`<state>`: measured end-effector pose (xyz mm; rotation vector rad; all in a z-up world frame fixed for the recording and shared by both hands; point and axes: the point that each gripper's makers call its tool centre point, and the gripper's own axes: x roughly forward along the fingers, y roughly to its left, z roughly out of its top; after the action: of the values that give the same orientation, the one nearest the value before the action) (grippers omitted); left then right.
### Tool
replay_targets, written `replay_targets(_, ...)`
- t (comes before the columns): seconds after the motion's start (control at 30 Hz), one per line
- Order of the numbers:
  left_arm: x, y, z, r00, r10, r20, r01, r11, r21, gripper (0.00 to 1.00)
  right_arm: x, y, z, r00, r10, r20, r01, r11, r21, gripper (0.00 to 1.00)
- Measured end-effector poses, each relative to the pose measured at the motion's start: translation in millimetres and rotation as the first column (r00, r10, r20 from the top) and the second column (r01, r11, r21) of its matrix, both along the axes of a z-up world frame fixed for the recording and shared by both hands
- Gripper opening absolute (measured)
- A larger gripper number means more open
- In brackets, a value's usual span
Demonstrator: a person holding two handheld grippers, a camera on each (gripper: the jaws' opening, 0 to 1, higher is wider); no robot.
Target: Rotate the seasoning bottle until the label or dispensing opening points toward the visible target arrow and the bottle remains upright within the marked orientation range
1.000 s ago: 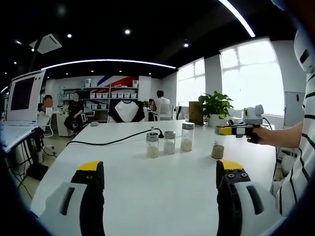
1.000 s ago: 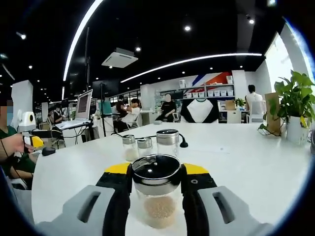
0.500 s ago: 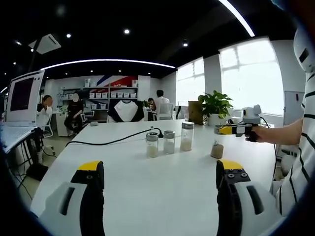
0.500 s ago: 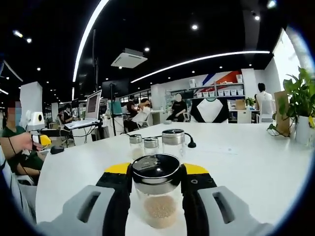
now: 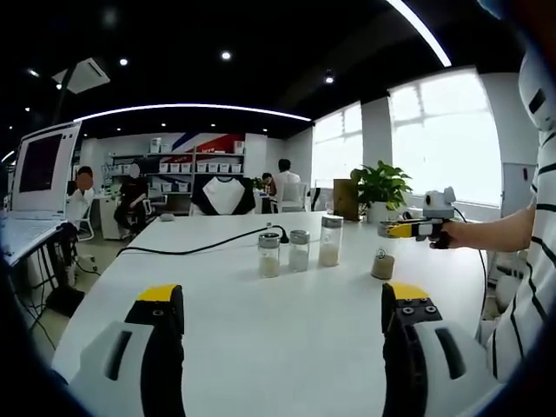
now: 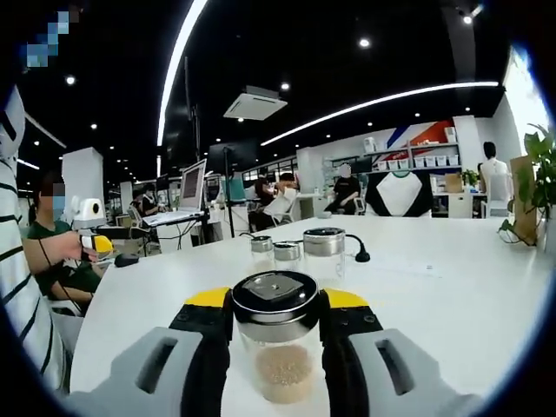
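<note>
A small glass seasoning bottle with pale grains and a steel lid stands upright on the white table. My right gripper is shut on it just below the lid, one yellow-tipped jaw on each side. In the left gripper view the same bottle stands at the right, under the right gripper that a hand holds. My left gripper is open wide over bare table, well short of the bottles. In the right gripper view the left gripper sits in a hand at the far left.
Three more shaker bottles stand in a row mid-table, with the tallest bottle nearest the held one. A black cable runs behind them. A potted plant and a laptop stand at the table's edges. People sit at the back.
The right gripper view has swung round, so the room slides to the right in it, and the held bottle's lid flap looks turned. The left gripper has stayed open and still.
</note>
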<state>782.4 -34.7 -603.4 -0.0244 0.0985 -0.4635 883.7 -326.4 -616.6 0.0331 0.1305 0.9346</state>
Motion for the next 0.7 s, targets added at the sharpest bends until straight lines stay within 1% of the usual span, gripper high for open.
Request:
replay_targets(0.2, 0.1, 1, -0.4, 1.000, 0.001, -0.001, -0.001, 1.000, 0.001, 1.00, -2, 2, 0.7, 0.999, 0.037, 0.001, -0.037, 0.999, 0.003, 0.38)
replay_targets(0.27, 0.1, 0, 0.2, 1.000, 0.000, 0.001, 0.000, 1.000, 0.002, 1.00, -2, 3, 1.1, 0.999, 0.032, -0.016, -0.032, 0.999, -0.002, 0.38)
replay_targets(0.33, 0.3, 1, 0.3, 1.000, 0.001, 0.001, -0.001, 1.000, 0.003, 1.00, -2, 4, 1.5, 1.000, 0.012, -0.021, -0.013, 1.000, -0.020, 0.39)
replay_targets(0.43, 1.2, 3, 0.0, 1.000, 0.004, 0.002, -0.004, 1.000, -0.001, 1.00, -4, 5, 3.2, 0.998, -0.002, -0.066, 0.004, 1.000, 0.021, 0.45)
replay_targets(0.47, 1.3, 3, 0.0, 1.000, 0.004, 0.002, -0.004, 1.000, -0.002, 1.00, -3, 3, 4.3, 0.998, -0.021, -0.065, 0.023, 0.999, 0.024, 0.47)
replay_targets(0.53, 1.5, 3, -0.2, 1.000, 0.005, 0.003, -0.005, 1.000, -0.003, 1.00, 0, 0, 7.9, 0.997, -0.067, -0.034, 0.067, 0.998, 0.017, 0.48)
replay_targets(0.63, 1.6, 3, -1.0, 1.000, 0.003, 0.002, -0.003, 1.000, -0.005, 1.00, 6, -7, 9.1, 0.987, -0.162, -0.017, 0.162, 0.987, -0.016, 0.48)
replay_targets(0.67, 1.6, 3, -1.4, 1.000, 0.002, 0.002, -0.002, 1.000, -0.006, 1.00, 7, -7, 13.2, 0.981, -0.192, -0.004, 0.192, 0.981, -0.008, 0.48)
replay_targets(0.7, 1.6, 3, -1.5, 1.000, 0.001, 0.002, -0.001, 1.000, -0.006, 1.00, 7, -6, 16.5, 0.979, -0.204, -0.005, 0.204, 0.979, 0.011, 0.48)
